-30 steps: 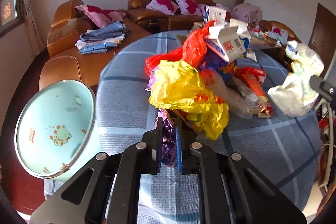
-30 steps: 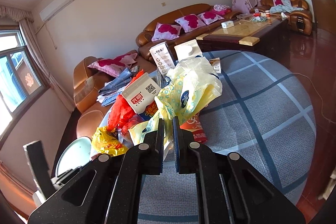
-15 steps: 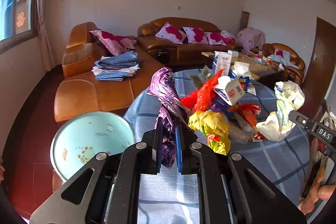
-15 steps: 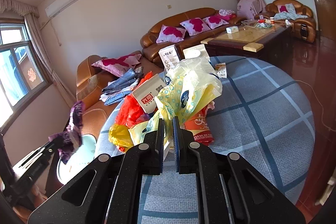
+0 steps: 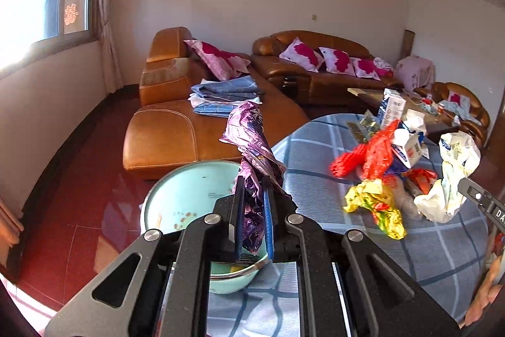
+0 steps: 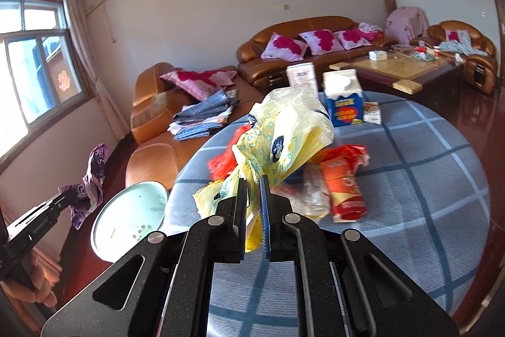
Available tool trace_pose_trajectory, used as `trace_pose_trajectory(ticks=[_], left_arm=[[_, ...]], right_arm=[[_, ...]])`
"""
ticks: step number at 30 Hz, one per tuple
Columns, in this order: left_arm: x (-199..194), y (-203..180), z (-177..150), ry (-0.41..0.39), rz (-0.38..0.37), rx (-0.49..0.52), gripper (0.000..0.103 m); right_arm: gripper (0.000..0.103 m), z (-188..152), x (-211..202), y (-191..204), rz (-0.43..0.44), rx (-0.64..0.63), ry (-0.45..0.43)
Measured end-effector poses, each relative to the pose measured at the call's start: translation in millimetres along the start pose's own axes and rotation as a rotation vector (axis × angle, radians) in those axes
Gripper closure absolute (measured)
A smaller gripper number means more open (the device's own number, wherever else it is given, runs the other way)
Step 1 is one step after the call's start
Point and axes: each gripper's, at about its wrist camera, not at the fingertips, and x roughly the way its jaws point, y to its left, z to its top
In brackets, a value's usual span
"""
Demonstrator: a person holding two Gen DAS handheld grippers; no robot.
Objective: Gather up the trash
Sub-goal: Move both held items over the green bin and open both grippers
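Left gripper (image 5: 254, 195) is clenched on a purple wrapper (image 5: 251, 144) – it sticks up above the pale-green basin (image 5: 186, 195); right gripper (image 6: 252, 188) pinches a pale-yellow plastic bag (image 6: 284, 135) – crumpled upward over the table (image 6: 426, 179).

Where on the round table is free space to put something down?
Bare blue checked tablecloth lies right of the red snack packet, toward the table edge, and just before the right gripper. Crowded: the middle, around the pale yellow plastic bag.
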Motion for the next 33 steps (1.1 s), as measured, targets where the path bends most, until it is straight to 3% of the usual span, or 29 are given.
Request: trace_pose_trajectory(ticks=[12, 23, 33], left_arm=[[10, 37, -1, 0.005, 0.063, -0.029, 0.093], [49, 58, -19, 0.137, 0.087, -0.07, 0.093], [61, 67, -26, 0.188, 0.123, -0.075, 0.093]], right_arm=[[0.094, -7, 35, 66, 0.091, -0.124, 0.067], [0.094, -26, 89, 131, 0.184, -0.261, 0.177], [0.094, -41, 140, 169, 0.262, -0.314, 0.311]])
